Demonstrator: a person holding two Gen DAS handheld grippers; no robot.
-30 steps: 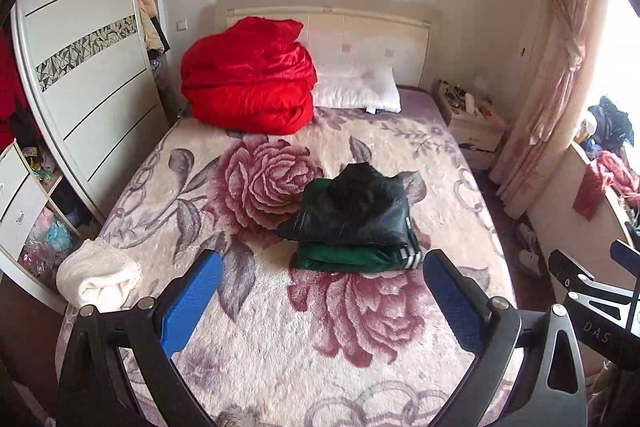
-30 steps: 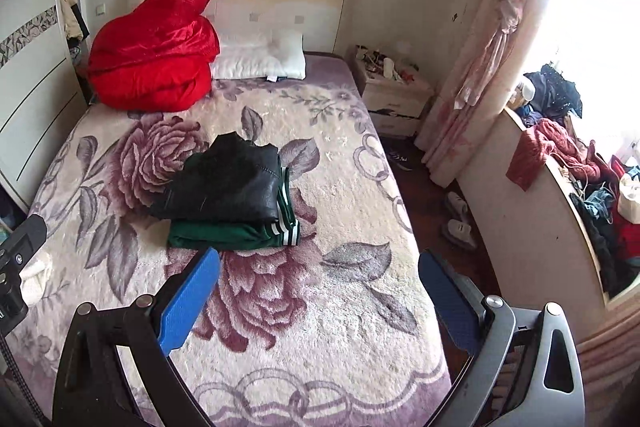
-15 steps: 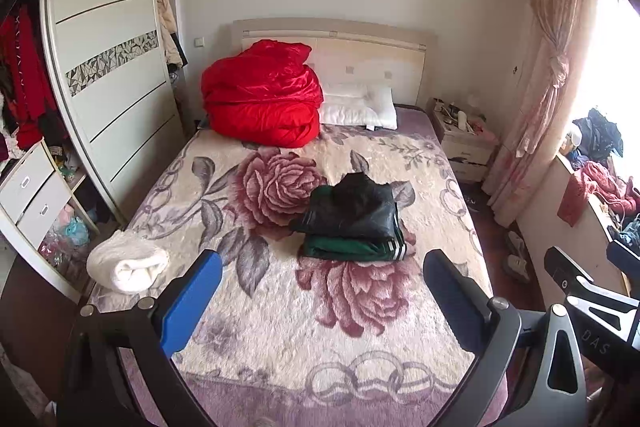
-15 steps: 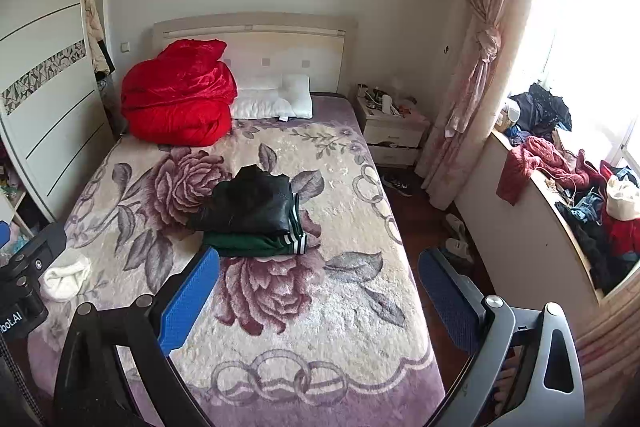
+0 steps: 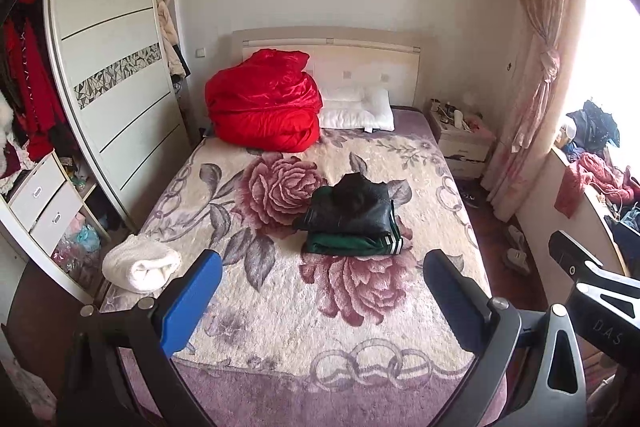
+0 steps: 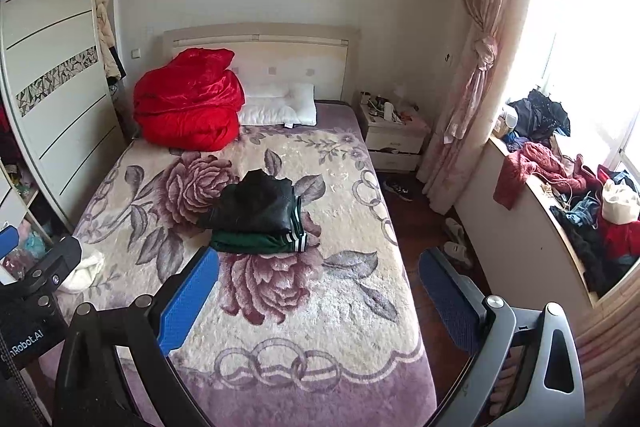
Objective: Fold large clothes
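A folded black jacket [image 5: 352,207] [image 6: 256,205] lies on top of a folded green garment with white stripes [image 5: 352,245] [image 6: 260,243], stacked mid-bed on the floral blanket [image 5: 280,307] [image 6: 280,319]. My left gripper [image 5: 320,291] hovers open over the foot of the bed, well short of the stack, with nothing between its blue pads. Likewise open and empty, my right gripper [image 6: 316,287] hangs over the bed's foot and right edge. A rolled white garment [image 5: 140,263] [image 6: 82,273] sits at the bed's left edge.
A red quilt [image 5: 264,111] and white pillow [image 5: 356,109] sit by the headboard. A wardrobe [image 5: 108,75] flanks the left side. On the right stand a nightstand [image 6: 394,137], pink curtain [image 6: 480,67] and a windowsill piled with clothes [image 6: 560,179]; shoes [image 6: 456,239] lie on the floor.
Both grippers have pulled back and up from the bed, so the stack looks smaller and farther. More of the bed's foot, floor and wardrobe shows. Both stay open.
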